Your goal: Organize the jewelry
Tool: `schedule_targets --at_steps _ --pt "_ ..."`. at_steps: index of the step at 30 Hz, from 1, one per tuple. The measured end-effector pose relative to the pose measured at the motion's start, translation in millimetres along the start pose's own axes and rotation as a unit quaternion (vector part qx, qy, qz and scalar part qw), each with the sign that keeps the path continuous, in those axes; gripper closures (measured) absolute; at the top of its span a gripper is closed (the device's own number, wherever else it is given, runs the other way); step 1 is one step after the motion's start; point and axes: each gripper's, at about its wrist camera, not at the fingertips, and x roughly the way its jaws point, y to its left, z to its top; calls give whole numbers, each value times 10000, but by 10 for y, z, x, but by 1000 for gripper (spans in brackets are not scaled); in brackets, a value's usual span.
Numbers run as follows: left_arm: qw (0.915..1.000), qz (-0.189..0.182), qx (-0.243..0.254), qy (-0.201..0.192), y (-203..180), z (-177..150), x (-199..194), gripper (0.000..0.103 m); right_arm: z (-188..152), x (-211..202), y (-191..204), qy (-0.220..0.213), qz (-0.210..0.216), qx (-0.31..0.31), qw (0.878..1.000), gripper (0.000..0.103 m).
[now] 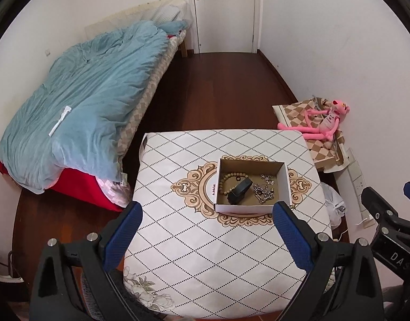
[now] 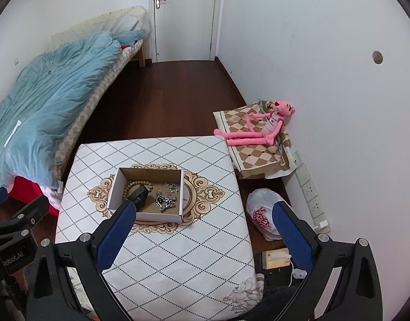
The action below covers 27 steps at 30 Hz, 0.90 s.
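Nearest, left gripper [image 1: 207, 230] and right gripper [image 2: 203, 231], both spread wide and empty, above the near edge of the patterned table [image 1: 178, 267]. Farther, at mid-table, open cardboard box [image 1: 251, 208] holding bead bracelet [image 1: 226, 180] at left, black case [image 1: 241, 191] in the middle, silver chains [image 1: 265, 191] at right. Seemingly gathered already; little visibly left outside.

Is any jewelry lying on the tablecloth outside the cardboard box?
No: the bead bracelet and silver chains all lie inside the cardboard box; the tablecloth around it is bare.
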Motion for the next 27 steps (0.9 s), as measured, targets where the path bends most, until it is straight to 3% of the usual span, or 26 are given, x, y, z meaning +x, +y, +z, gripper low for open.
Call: schedule_targets --at_steps 27 --pt "10000 2 37 62 -15 5 59 4 -24 115 78 233 77 -87 9997 0"
